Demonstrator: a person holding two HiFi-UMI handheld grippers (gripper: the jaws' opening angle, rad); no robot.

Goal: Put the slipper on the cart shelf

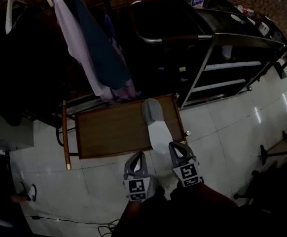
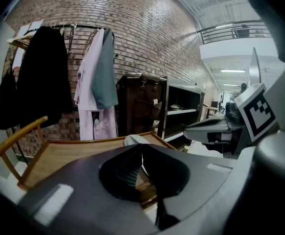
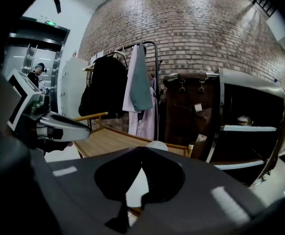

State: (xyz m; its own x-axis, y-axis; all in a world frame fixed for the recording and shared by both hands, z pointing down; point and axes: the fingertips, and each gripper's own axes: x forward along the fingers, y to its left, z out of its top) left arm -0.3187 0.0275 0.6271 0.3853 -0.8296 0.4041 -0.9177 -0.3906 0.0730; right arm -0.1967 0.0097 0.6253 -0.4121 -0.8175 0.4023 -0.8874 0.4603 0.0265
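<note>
Showing grey and white on the slipper (image 1: 155, 125), warm brown on the cart shelf (image 1: 109, 130); wearing black-and-white square markers on the grey left gripper (image 1: 139, 155) and right gripper (image 1: 176, 146); hanging a lilac shirt (image 1: 77, 43) beside a slate-blue garment (image 1: 101, 53) against the red-brown brick wall (image 2: 147, 28).

Left hand-held gripper (image 1: 140, 155), right (image 1: 173, 145) (both closed)

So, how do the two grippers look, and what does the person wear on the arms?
The left gripper and the right gripper are grey, each with two jaws tapering to a pointed triangle. The left cube and the right cube bear black-and-white square markers. No cables show. The sleeves look dark reddish, but the picture is dim.
</note>
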